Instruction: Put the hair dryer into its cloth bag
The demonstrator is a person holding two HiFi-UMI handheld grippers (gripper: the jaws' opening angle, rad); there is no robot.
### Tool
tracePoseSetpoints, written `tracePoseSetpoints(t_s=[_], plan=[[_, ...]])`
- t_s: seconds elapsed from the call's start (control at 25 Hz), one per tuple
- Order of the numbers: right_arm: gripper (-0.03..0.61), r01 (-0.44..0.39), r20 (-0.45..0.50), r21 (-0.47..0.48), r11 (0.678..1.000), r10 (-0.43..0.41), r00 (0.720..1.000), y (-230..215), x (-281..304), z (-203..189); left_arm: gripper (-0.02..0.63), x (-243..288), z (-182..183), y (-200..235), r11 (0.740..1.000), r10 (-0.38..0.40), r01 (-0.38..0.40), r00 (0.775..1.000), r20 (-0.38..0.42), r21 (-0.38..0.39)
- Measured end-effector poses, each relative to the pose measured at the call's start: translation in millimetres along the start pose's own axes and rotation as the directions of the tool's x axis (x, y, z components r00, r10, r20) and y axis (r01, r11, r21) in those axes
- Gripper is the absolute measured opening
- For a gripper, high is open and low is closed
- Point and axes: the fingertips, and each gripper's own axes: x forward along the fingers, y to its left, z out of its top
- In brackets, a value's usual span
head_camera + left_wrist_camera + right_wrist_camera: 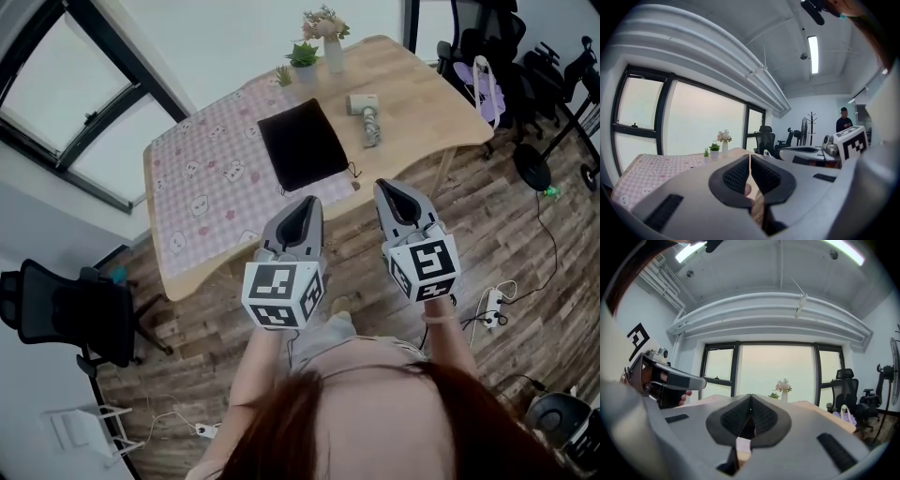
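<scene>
On the wooden table (422,84) the hair dryer (366,114) lies near its flat cloth bag (302,143). Our left gripper (305,214) and right gripper (394,195), both closed and empty, could just shove the dryer off unless we open them.

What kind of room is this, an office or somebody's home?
Most likely an office or studio workroom, not a home. Black office chairs stand near a wooden table, large dark-framed windows fill one wall, and exposed pipes and a strip light run along the ceiling.
</scene>
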Motion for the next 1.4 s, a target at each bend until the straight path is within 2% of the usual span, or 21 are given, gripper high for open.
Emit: tracePoseSetpoints(t_s=[0.36, 0.72, 1.04, 1.4], plan=[[0.0, 0.012, -0.019, 0.058, 0.998, -0.011, 1.0, 2.4, 51.4, -0.1, 0.018, 28.7, -3.4, 42.7, 0.998, -0.052, 0.053, 0.998, -0.037, 0.034], [0.0, 0.082, -0.048, 0.07, 0.994, -0.079, 0.996, -6.8, 93.2, -3.8, 0.018, 53.1, -13.6, 82.6, 0.993, -0.106, 0.11, 0.99, -0.092, 0.049], [0.0, 0.108, -0.104, 0.071, 0.992, -0.1, 0.989, -20.9, 112.2, -23.0, 0.018, 80.3, -32.7, 95.4, 0.988, -0.13, 0.141, 0.98, -0.149, 0.063], [0.0, 0.109, -0.132, 0.076, 0.991, -0.098, 0.986, -49.8, 143.6, -39.6, 0.02, 118.4, -45.8, 106.6, 0.988, -0.127, 0.14, 0.975, -0.183, 0.06]])
